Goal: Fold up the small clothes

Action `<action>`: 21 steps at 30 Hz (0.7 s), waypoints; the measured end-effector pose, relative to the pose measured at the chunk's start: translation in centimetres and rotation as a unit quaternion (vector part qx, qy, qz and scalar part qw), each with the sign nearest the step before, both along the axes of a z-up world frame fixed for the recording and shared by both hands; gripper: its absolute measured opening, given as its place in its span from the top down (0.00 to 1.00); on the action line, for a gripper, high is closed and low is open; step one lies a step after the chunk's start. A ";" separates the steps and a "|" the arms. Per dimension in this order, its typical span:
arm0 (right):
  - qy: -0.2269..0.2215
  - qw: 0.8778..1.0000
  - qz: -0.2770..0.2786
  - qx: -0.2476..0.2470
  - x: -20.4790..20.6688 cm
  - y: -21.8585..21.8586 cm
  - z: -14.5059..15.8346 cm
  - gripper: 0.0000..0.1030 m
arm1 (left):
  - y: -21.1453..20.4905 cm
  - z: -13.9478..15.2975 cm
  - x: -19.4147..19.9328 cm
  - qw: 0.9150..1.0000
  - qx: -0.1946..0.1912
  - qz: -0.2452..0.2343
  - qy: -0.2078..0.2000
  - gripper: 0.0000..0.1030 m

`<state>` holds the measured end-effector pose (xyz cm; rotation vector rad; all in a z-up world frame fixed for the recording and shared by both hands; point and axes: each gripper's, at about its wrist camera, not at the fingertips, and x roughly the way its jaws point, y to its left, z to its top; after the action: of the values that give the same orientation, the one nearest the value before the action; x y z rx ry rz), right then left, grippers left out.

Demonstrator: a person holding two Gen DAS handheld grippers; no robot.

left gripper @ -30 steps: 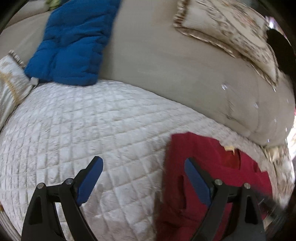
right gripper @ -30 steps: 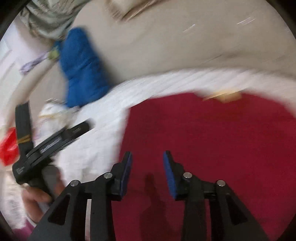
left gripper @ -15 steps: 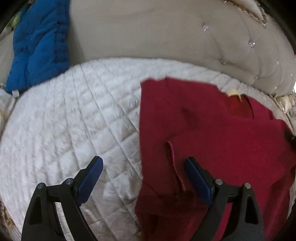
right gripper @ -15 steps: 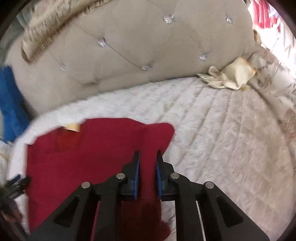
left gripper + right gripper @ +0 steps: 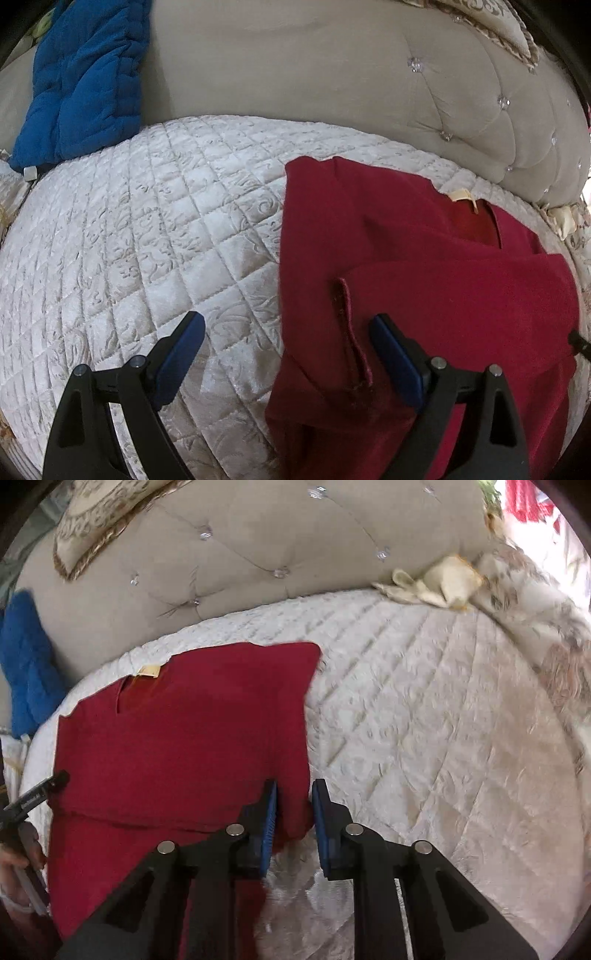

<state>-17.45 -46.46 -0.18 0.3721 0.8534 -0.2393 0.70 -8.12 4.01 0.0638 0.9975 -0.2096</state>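
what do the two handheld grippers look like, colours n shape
Both match: the left gripper and right gripper have matte black, triangular cut-out arms with round silver pivot pins, ending in flat blue padded fingers. No cables or readable markings show up close.

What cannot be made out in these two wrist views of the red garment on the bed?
- Red garment, its hem: both views, cut off by the lower edge.
- Neck label: both views, too small to read.
- Cream cloth by the headboard: right wrist view, too crumpled and blurred to name.
- Left hand: right wrist view, cut by the left edge.
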 end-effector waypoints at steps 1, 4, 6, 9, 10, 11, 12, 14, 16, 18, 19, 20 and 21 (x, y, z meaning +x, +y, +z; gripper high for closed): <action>-0.003 1.000 -0.009 0.023 -0.3 -0.5 -0.5 1.00 | 0.0 0.1 -0.2 1.000 0.001 0.001 -0.002 0.09; -0.019 0.999 -0.031 0.017 -1.7 -0.2 1.3 0.96 | 0.4 1.2 -1.2 1.000 0.000 0.000 -0.013 0.09; -0.042 0.998 -0.042 -0.011 -3.1 0.5 2.9 0.95 | 0.7 1.8 -1.9 1.000 -0.006 -0.002 -0.022 0.09; -0.051 0.998 -0.003 -0.032 -3.0 2.3 3.5 0.93 | 0.9 2.6 -3.3 0.999 -0.007 -0.001 -0.032 0.09; -0.034 0.999 0.008 -0.035 -2.4 2.8 2.9 0.93 | 0.9 2.8 -3.5 0.999 -0.007 -0.001 -0.033 0.09; -0.001 0.999 0.020 -0.035 -1.3 3.3 1.3 0.93 | 1.0 3.2 -4.1 0.999 -0.007 -0.002 -0.036 0.09; 0.020 0.999 0.020 -0.042 -0.7 3.4 0.2 0.93 | 1.1 3.5 -4.7 0.999 -0.007 -0.003 -0.039 0.09; 0.012 0.998 0.013 -0.058 -1.1 3.7 0.5 0.93 | 1.4 4.7 -6.2 0.999 -0.003 -0.009 -0.054 0.09; 0.011 0.999 0.007 -0.046 -2.1 4.0 1.4 0.91 | 1.7 5.8 -7.6 0.997 0.006 -0.010 -0.073 0.09; 0.000 0.999 0.026 -0.024 -3.6 4.5 2.4 0.87 | 2.3 6.7 -9.3 0.996 0.004 -0.007 -0.085 0.09; -0.004 0.999 0.034 -0.024 -4.4 4.8 2.9 0.86 | 2.7 7.0 -10.0 0.996 -0.001 -0.005 -0.086 0.09; -0.009 0.999 0.041 -0.028 -5.4 5.2 3.4 0.85 | 2.9 7.2 -10.5 0.996 -0.007 -0.003 -0.084 0.09; -0.016 0.998 0.048 -0.028 -6.7 5.6 3.9 0.84 | 3.3 7.5 -11.2 0.997 -0.017 -0.001 -0.081 0.09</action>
<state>-24.14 -40.91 3.75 0.2814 0.8296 -0.1667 -10.51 -4.81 11.46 0.0505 0.8318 -0.2200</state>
